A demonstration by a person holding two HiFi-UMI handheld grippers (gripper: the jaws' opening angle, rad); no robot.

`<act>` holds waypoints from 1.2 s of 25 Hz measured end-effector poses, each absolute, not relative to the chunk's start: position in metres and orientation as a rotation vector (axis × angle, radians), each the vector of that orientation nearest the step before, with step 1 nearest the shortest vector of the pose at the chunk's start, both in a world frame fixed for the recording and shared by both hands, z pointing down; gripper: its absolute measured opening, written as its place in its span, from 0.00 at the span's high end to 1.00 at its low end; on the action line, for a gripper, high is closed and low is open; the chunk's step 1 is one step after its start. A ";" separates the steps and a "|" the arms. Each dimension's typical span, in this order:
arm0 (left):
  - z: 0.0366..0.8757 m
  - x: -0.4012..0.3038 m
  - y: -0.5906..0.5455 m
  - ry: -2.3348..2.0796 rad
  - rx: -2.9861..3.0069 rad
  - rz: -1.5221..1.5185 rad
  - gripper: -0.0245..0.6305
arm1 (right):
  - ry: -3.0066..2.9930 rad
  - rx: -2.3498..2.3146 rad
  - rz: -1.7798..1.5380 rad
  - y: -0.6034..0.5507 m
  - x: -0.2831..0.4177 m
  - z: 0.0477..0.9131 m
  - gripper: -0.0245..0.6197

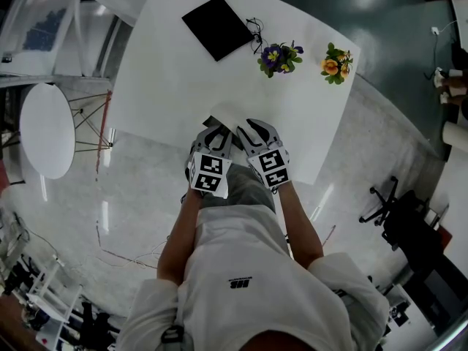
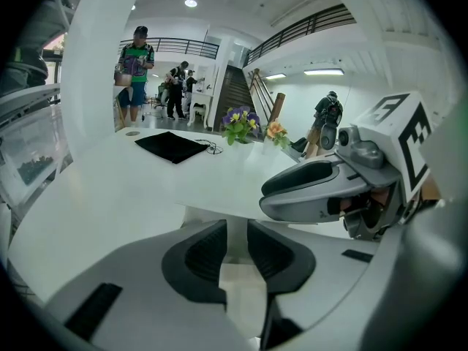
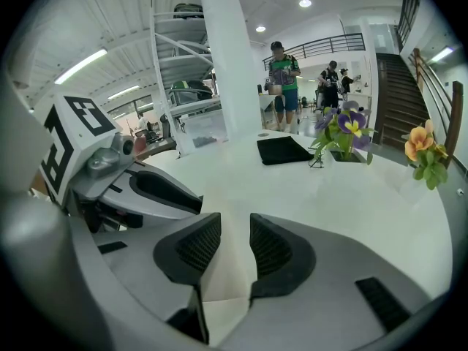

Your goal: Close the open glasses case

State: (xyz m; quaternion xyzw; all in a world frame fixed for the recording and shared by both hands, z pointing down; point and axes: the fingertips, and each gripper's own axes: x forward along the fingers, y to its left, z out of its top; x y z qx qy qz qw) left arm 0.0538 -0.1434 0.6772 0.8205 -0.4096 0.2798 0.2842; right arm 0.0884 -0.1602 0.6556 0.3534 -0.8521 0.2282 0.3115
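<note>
A flat black glasses case lies open at the far side of the white table, with dark glasses beside it. The case also shows far off in the left gripper view and the right gripper view. Both grippers are at the table's near edge, side by side, far from the case. My left gripper and right gripper each have their jaws nearly together on a thin white sheet, paper or cloth, which fills the narrow gap between the pads.
A purple flower pot and an orange one stand at the table's right, beyond the grippers. A round white side table is left of the table, an office chair to the right. People stand far behind.
</note>
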 end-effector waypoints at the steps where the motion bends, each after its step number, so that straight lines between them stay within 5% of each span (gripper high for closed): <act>1: 0.678 0.053 -0.143 -1.095 2.195 0.750 0.81 | -2.248 0.933 0.602 -0.159 0.088 0.656 0.77; 30: 0.687 0.037 -0.124 -1.063 2.186 0.793 0.80 | -2.222 0.930 0.573 -0.140 0.079 0.668 0.76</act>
